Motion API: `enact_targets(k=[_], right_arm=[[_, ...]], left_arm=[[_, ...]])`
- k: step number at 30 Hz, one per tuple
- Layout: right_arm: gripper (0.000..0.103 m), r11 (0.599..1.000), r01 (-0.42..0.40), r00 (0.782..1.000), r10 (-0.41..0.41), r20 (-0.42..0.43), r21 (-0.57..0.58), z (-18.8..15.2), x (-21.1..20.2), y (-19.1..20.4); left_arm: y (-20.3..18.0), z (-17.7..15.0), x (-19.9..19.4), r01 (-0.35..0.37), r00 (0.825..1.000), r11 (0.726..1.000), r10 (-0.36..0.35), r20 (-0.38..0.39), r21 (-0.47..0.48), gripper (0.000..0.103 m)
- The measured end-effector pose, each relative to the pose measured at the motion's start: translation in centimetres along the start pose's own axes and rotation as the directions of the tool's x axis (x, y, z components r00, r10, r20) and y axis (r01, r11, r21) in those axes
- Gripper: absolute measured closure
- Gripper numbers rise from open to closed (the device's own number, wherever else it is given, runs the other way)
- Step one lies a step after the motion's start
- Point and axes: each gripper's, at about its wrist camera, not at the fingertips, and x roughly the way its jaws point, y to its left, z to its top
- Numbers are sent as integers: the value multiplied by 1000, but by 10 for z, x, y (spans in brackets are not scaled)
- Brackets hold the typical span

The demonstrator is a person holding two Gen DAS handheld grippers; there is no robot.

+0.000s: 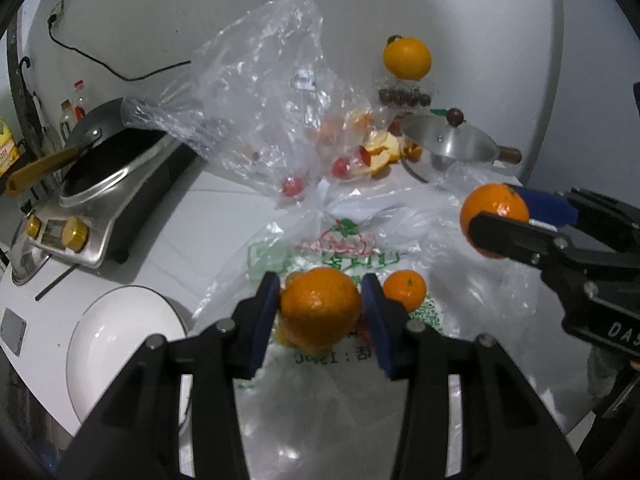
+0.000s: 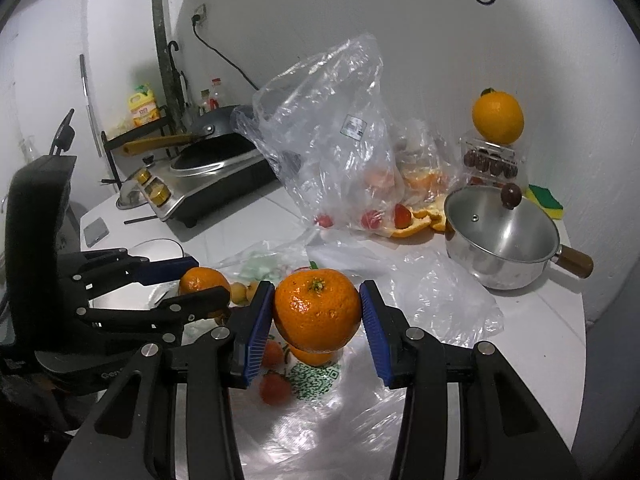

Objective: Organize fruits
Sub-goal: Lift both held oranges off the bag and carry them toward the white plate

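Gripping one orange apiece, both grippers hang above a white table (image 2: pixel 532 320) strewn with plastic bags. The left gripper (image 1: pixel 320 312) pinches a large orange (image 1: pixel 320 308) between its blue pads, held clear of a printed plastic bag (image 1: pixel 340 252) that lies flat beneath it. The right gripper (image 2: pixel 316 312) clamps a second orange (image 2: pixel 316 312), stem end up, over the same bag; its jaws too are closed on the fruit's sides. A smaller orange (image 1: pixel 404 290) rests on the bag just beside the left gripper's right pad. More small fruit lies on the bag under the right gripper, blurred. Farther back, a crumpled clear bag (image 2: pixel 328 132) stands upright with small red fruits (image 2: pixel 370 218) at its base, orange peel (image 2: pixel 416 224) beside it. A steel saucepan (image 2: pixel 504 240) sits to the right, its lid tilted inside. Behind it, another orange (image 2: pixel 498 118) tops a clear punnet of dark fruit (image 2: pixel 490 162). At left, a dark frying pan (image 1: pixel 108 140) sits on a single-burner stove (image 1: pixel 100 208), with a white bowl (image 1: pixel 116 344) nearer the camera.
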Motion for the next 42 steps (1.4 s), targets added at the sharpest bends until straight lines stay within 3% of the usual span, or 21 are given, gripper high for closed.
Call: enact_targets(k=[11,25,34,42], right_arm=[[57,999,12,1000,-12,15,-33,4,-10,35],[57,996,6,1000,-7,-9,-91,9,6,90],[57,992,-6,999,1,-45,-127,9,25,128],[57,990,-13,998,4,-66,-138,11,39,142]], left_arm=[[25,-8,-34,7,998,1000,-7,56,-14,59],[82,-33,-59,9,996,998,-4,84,-66,59],[120,-53,-63,10,996,993,0,85,-121,59],[131,-55,-52,30,997,990,-20,74,-135,59]])
